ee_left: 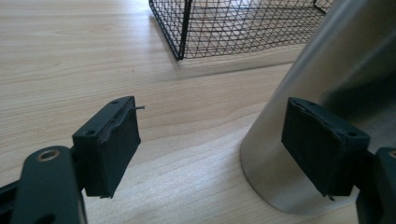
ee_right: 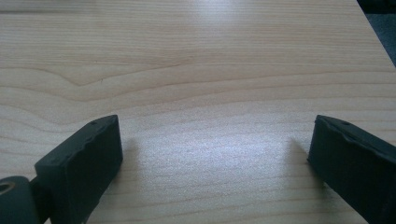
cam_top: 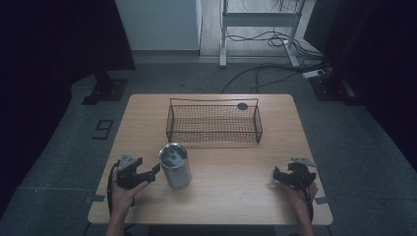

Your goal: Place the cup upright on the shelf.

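Standing upright on the table (cam_top: 236,167), just in front of the wire basket (cam_top: 214,124) and toward its left end, the steel cup (cam_top: 175,166) is tall and smooth — likely to tip or skid if pushed off-centre. The left gripper (cam_top: 153,172) is released, jaws spread, one pad beside the cup's wall and the other well clear, so closing from here could shove it over rather than clasp it. Far right of the cup, the right gripper (cam_top: 278,175) rests spread over bare wood — no help bracing.
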`<control>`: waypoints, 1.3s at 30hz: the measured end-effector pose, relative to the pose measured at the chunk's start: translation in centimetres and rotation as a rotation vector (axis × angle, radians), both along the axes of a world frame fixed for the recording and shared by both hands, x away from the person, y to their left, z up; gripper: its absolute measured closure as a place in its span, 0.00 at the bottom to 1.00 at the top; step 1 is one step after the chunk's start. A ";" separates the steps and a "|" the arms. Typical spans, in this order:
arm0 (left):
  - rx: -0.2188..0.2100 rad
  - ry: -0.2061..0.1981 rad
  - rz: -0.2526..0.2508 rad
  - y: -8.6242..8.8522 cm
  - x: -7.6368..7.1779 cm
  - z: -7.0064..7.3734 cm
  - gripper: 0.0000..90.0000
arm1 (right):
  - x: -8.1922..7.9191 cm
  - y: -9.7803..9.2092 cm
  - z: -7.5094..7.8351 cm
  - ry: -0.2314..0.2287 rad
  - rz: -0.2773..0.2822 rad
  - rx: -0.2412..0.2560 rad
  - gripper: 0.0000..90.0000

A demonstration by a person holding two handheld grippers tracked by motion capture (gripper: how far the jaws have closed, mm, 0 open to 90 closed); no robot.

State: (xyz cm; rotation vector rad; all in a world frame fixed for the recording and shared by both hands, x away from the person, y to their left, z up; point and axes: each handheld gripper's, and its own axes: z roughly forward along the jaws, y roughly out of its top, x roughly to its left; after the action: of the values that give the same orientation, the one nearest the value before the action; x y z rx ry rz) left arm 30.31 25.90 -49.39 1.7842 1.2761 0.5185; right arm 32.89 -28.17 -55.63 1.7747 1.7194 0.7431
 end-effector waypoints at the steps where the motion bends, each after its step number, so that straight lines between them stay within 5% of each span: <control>1: -0.001 0.000 0.000 0.0 0.0 0.0 0.21 | 0.0 0.0 0.0 0.000 0.000 0.000 0.03; 10: -0.019 0.011 0.020 0.3 -0.3 0.1 0.19 | 0.0 0.0 0.0 0.000 -0.002 0.001 0.03; 24: -0.051 0.000 -0.066 -0.2 -1.5 0.8 0.16 | 0.0 0.0 0.0 -0.003 -0.007 0.000 0.04; 39: -0.024 -0.014 -0.152 -0.6 -2.4 1.7 0.14 | -0.1 -0.1 0.0 -0.005 -0.015 -0.001 0.05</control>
State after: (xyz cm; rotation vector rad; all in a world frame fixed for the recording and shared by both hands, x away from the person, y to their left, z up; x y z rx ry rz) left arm 27.88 25.27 -47.69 1.8372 1.1213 0.4276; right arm 32.84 -28.25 -55.61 1.7821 1.7010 0.7389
